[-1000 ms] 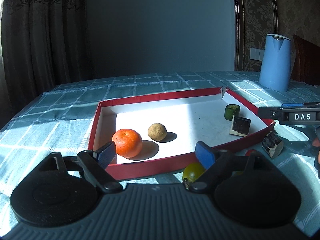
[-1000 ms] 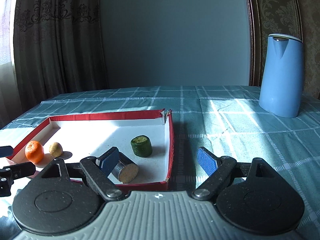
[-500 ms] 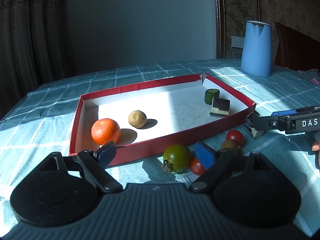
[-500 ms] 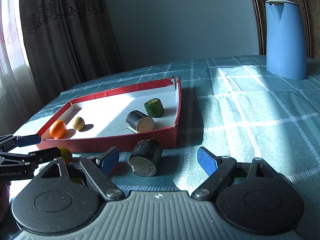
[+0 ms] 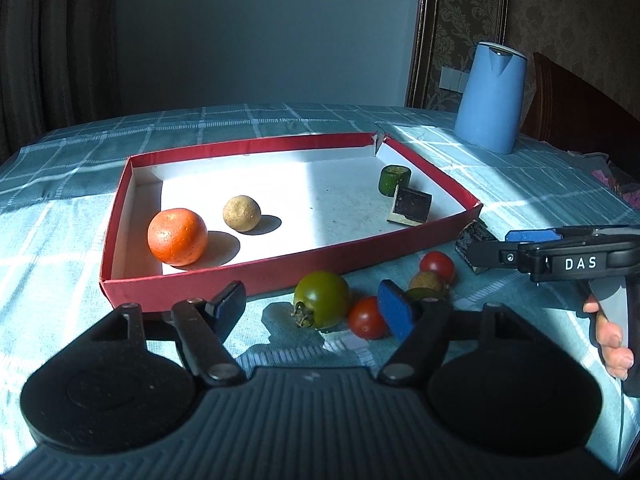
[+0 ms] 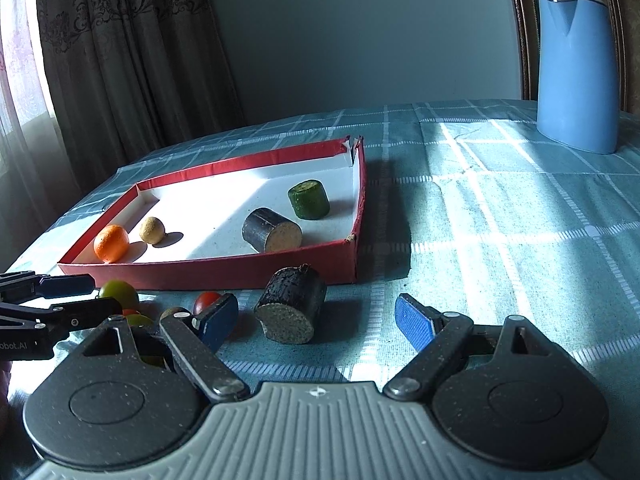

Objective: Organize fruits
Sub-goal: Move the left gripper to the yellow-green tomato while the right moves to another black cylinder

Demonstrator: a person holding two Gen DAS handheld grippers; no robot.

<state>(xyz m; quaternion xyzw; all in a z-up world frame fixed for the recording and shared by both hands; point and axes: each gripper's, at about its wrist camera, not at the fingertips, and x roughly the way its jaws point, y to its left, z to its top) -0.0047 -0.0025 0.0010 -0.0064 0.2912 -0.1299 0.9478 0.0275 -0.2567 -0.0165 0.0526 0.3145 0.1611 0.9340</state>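
Left wrist: left gripper [image 5: 310, 302] is closing, the green tomato [image 5: 322, 299] lower centre between its jaws, unpressed; centre it, avoiding the red tomato [image 5: 366, 317]. Right wrist: right gripper [image 6: 316, 318] gapes wide around the dark log piece [image 6: 292, 304], below the red tray [image 6: 362, 196]; square up first

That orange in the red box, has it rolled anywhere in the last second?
No. The orange sits in the same near-left corner of the red box, beside the tan ball; only the camera's view shifted.
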